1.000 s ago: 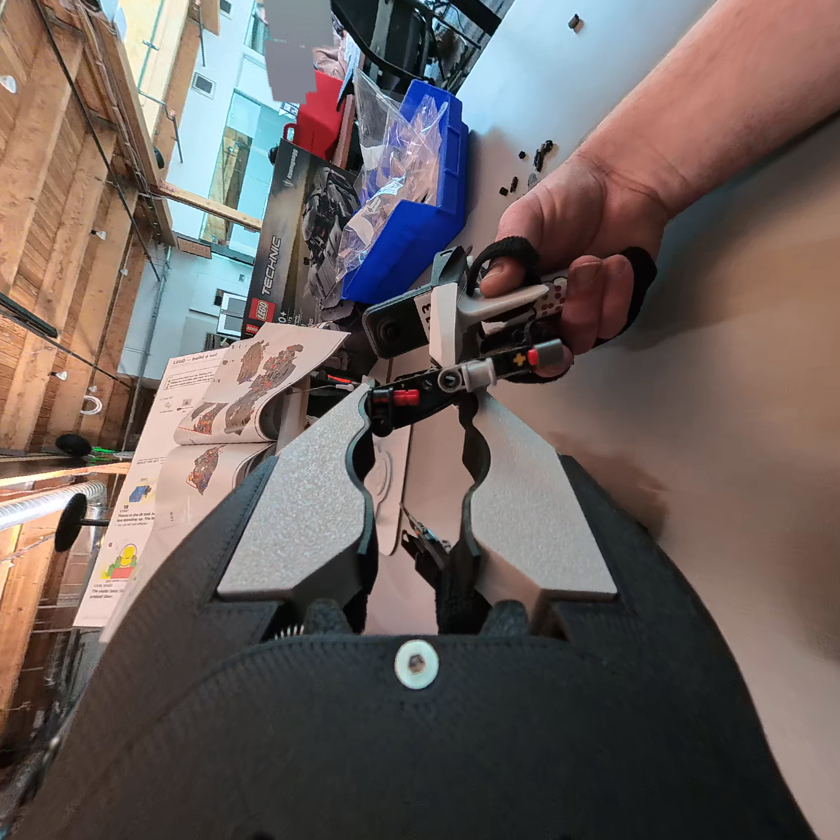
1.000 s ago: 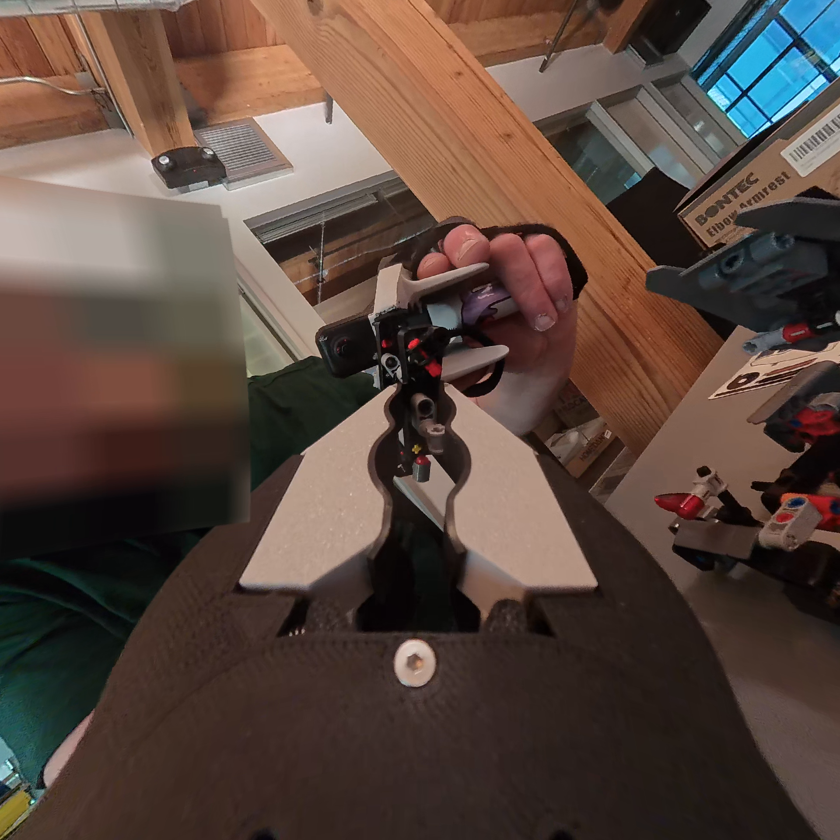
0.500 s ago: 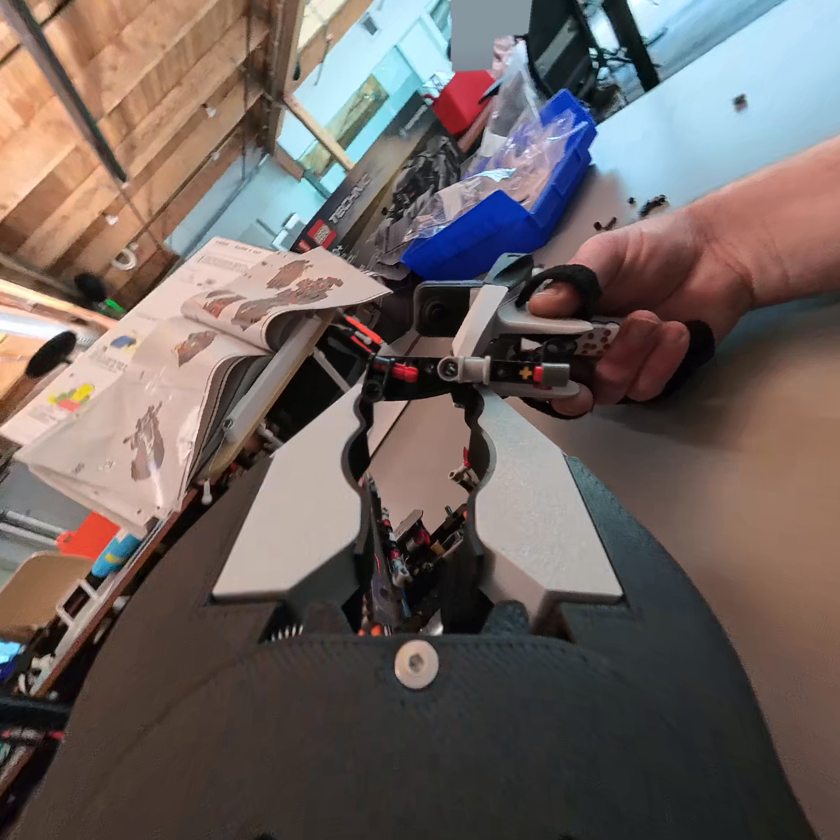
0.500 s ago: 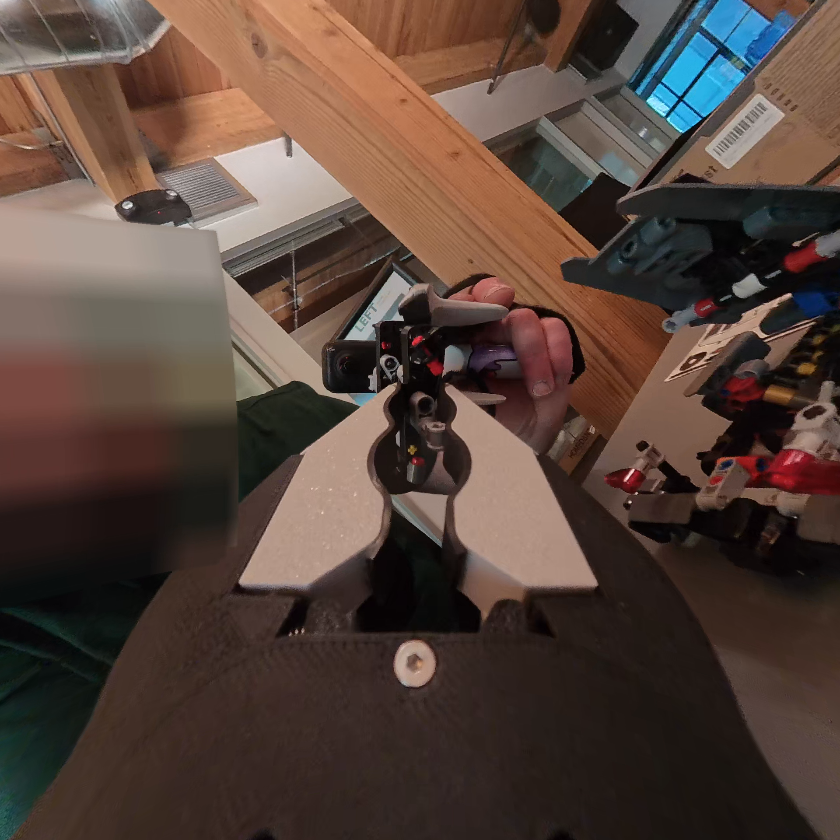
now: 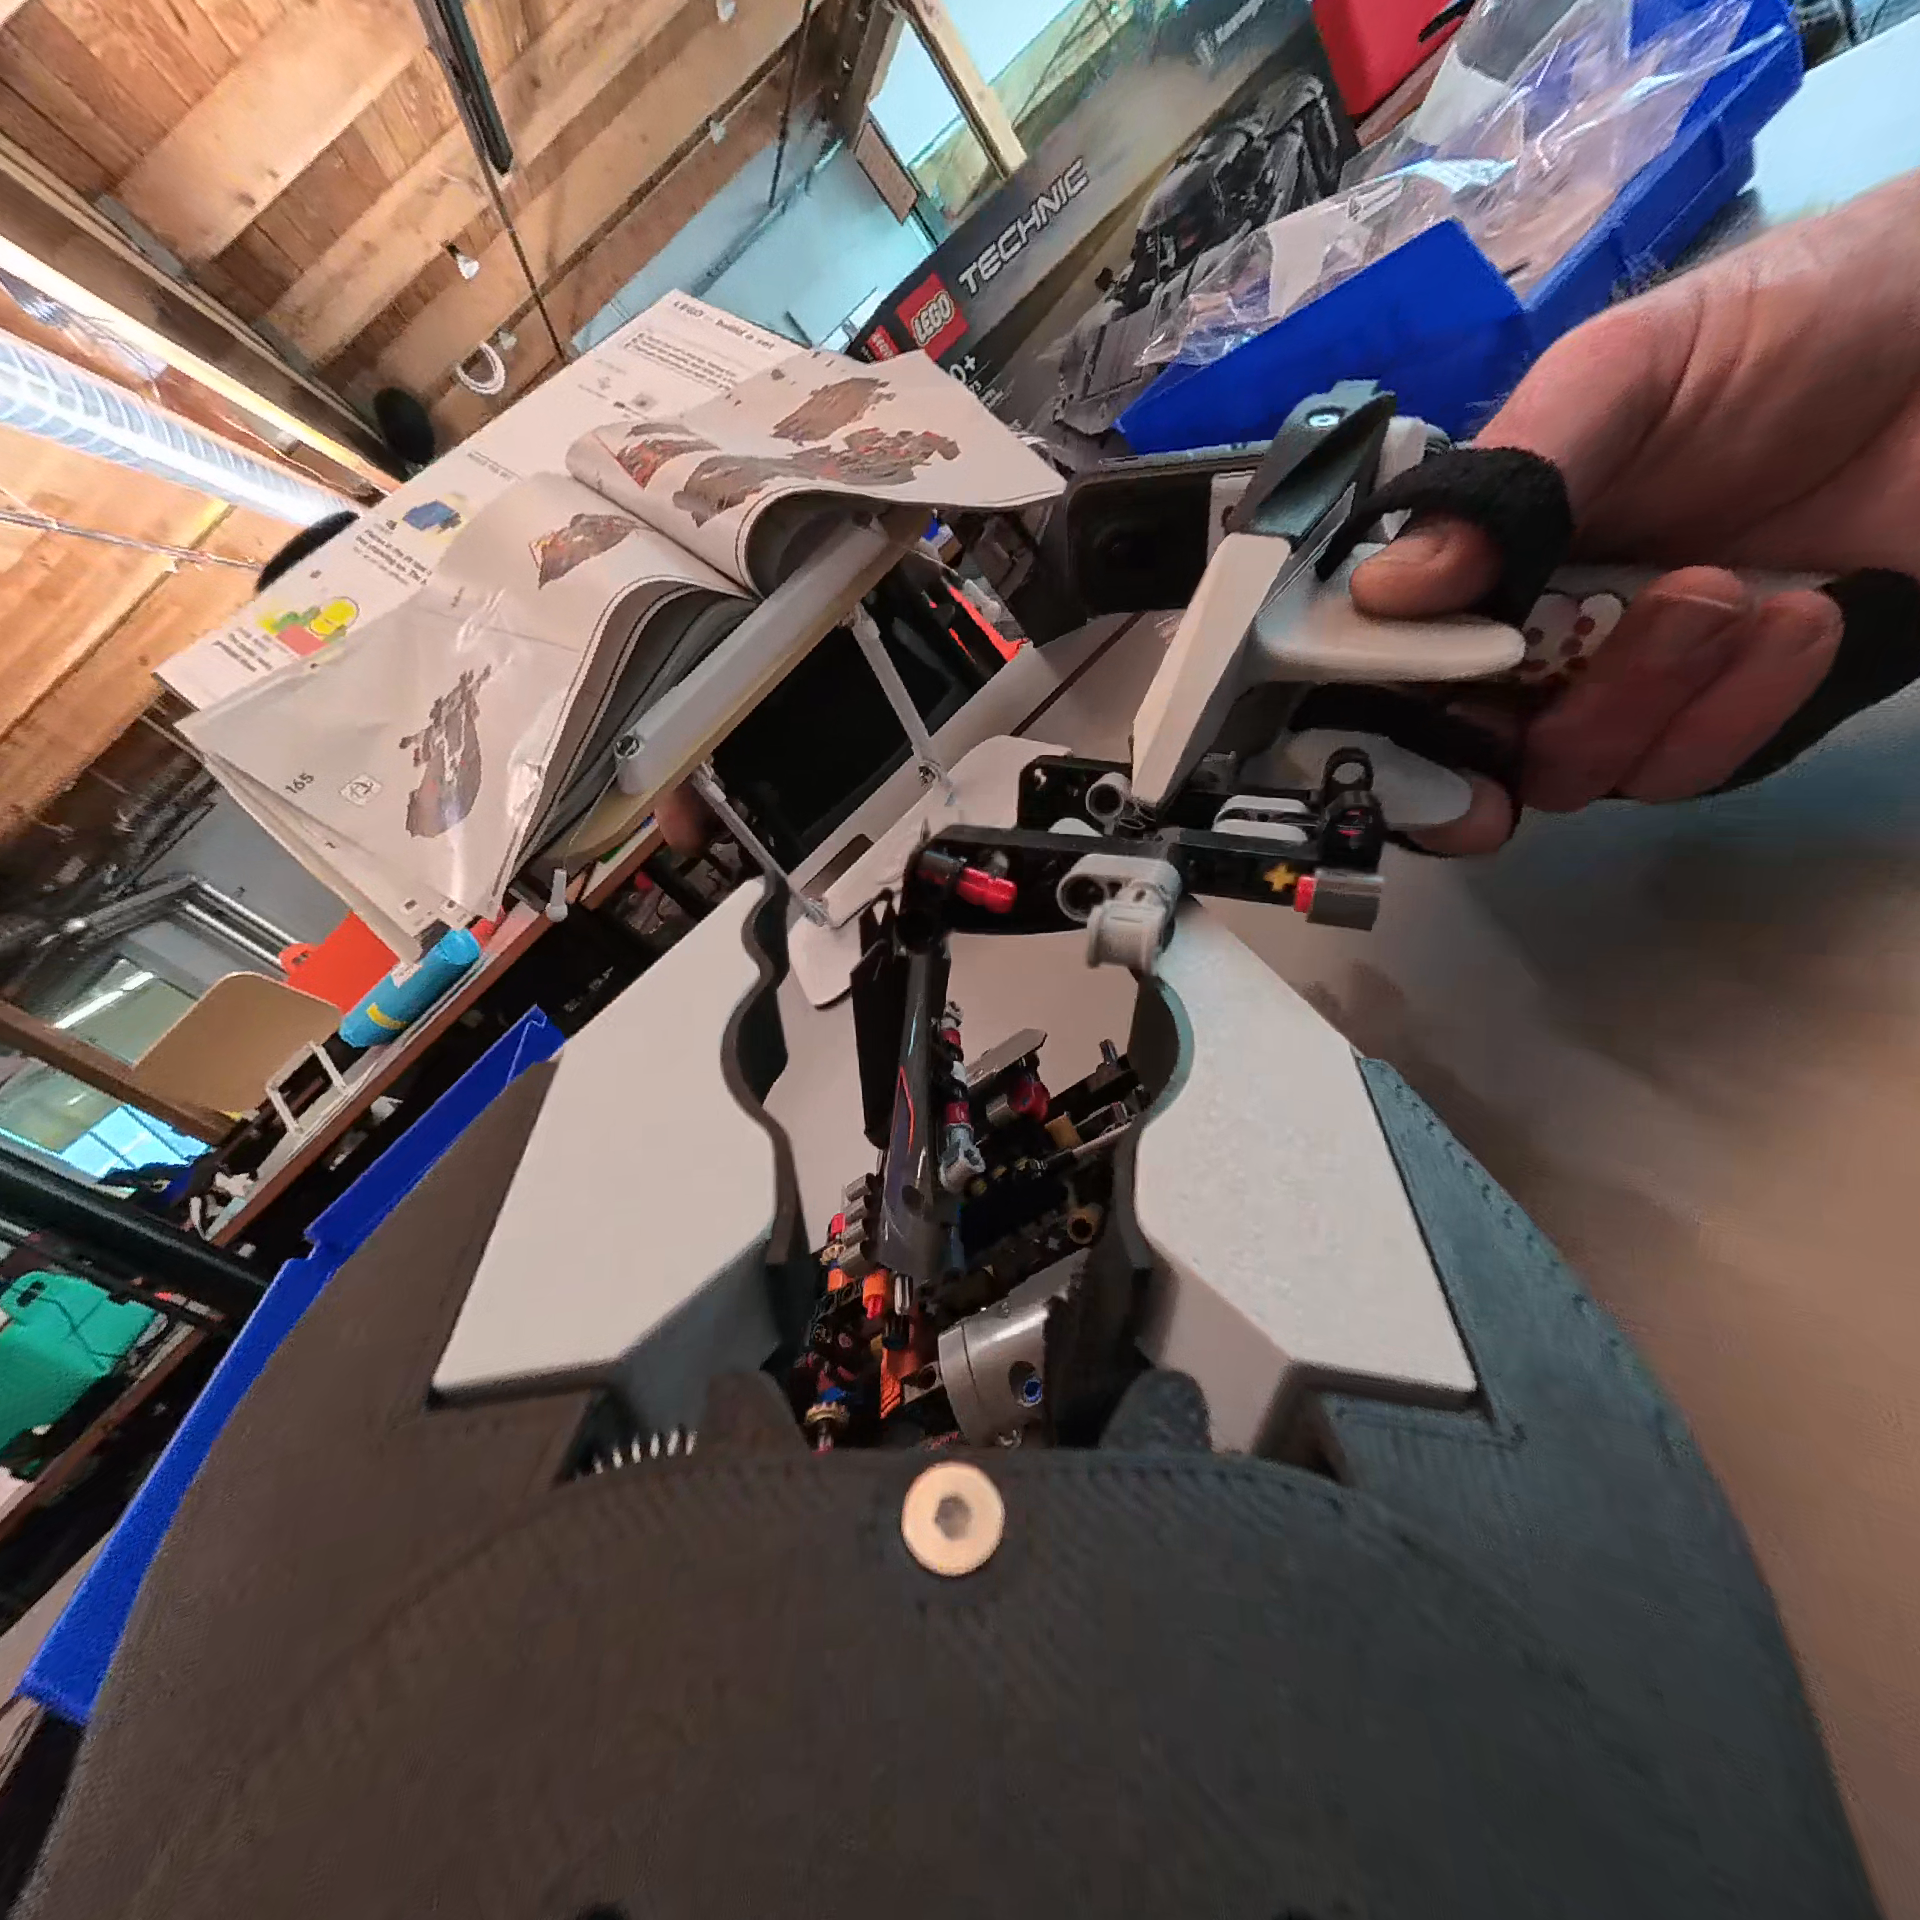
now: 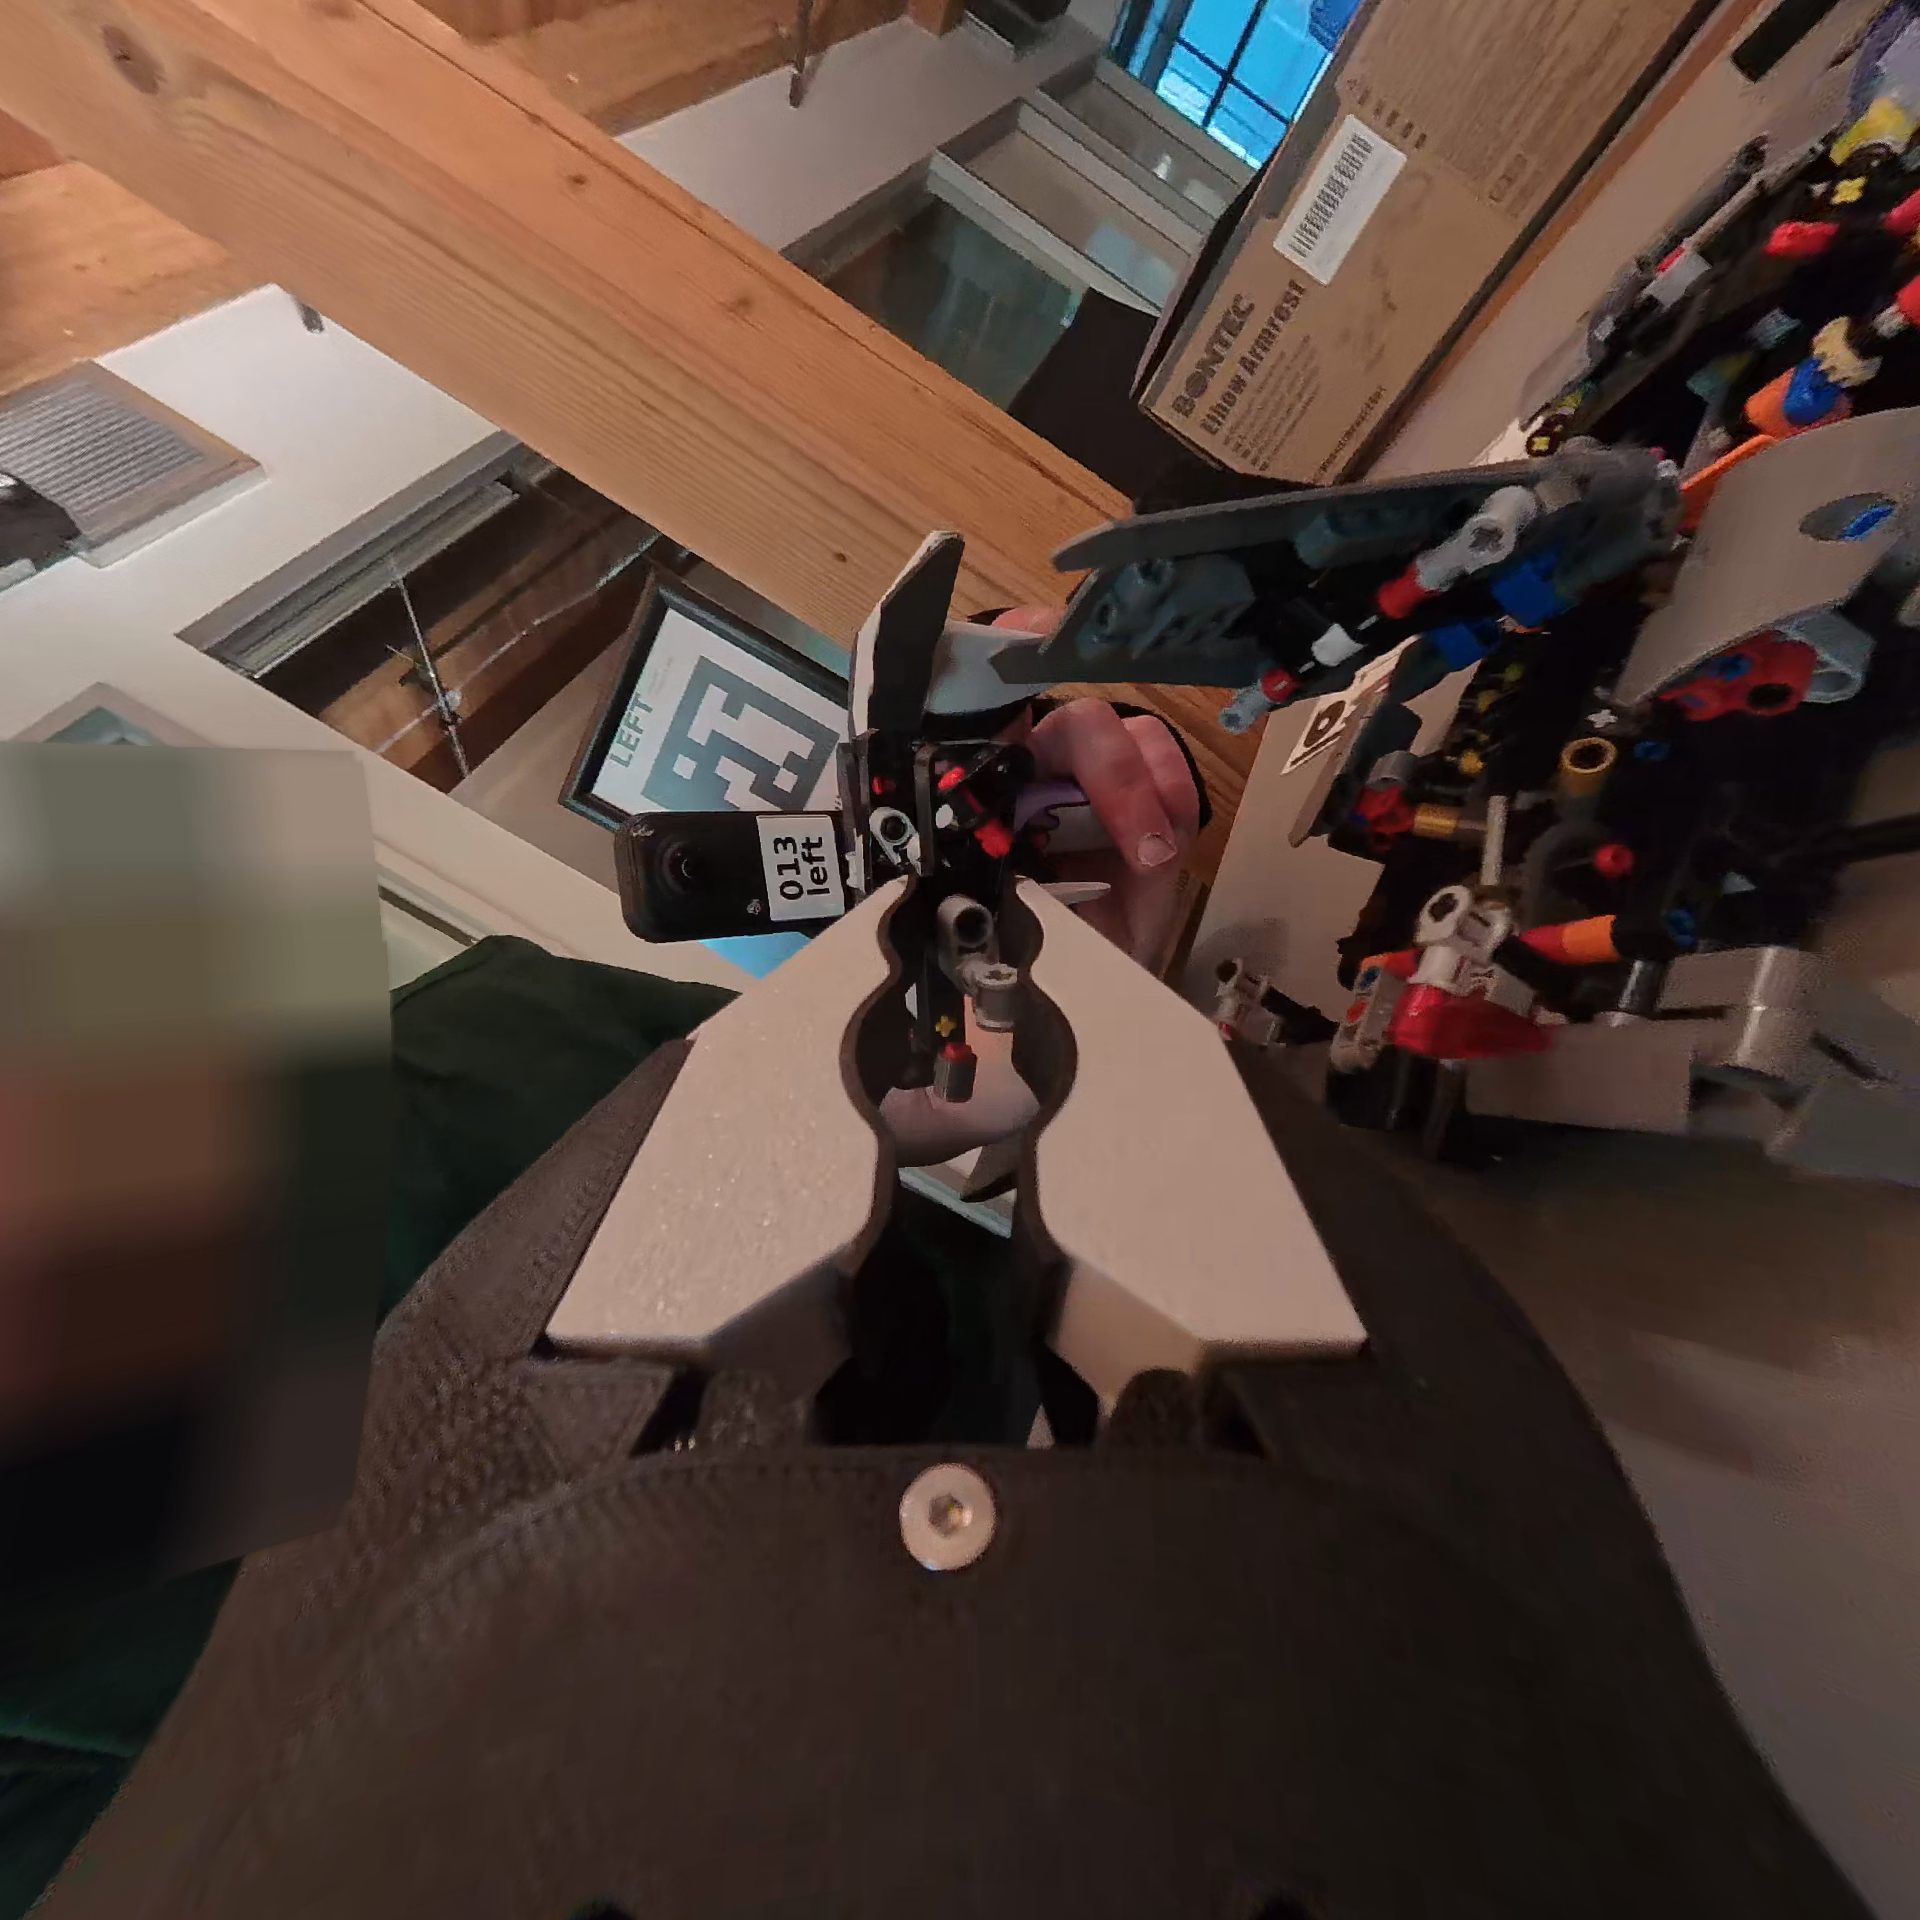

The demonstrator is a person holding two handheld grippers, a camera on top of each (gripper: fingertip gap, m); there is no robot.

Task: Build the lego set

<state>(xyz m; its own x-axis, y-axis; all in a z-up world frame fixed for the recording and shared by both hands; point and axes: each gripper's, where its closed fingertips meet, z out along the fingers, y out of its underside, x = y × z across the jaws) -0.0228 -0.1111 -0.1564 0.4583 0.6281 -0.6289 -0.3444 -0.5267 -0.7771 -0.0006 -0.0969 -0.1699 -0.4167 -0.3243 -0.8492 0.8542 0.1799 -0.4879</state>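
A small black Lego sub-assembly (image 5: 1143, 883) with red pins and grey connectors is held in the air. My right gripper (image 6: 961, 894) is shut on it, and it also shows in the right wrist view (image 6: 951, 997). My left gripper (image 5: 956, 935) is open. The sub-assembly lies across, just beyond its fingertips, and a grey connector touches the right one. A hand (image 5: 1714, 520) holds the right gripper. The large, partly built Lego model (image 6: 1662, 727) stands on the table at the right. In the left wrist view the model (image 5: 966, 1195) shows through the gap between the fingers.
An open instruction booklet (image 5: 644, 582) rests on a stand. Behind it are the Lego set box (image 5: 1039, 218) and a blue bin (image 5: 1403, 301) of plastic bags. Another blue bin (image 5: 260, 1299) sits at the left. A cardboard box (image 6: 1351, 239) stands behind the model. The table (image 5: 1662, 1143) is grey.
My left gripper's jaws have opened wider and let go of the sub-assembly. My right gripper keeps hold of it. Both grippers have swung toward the large model.
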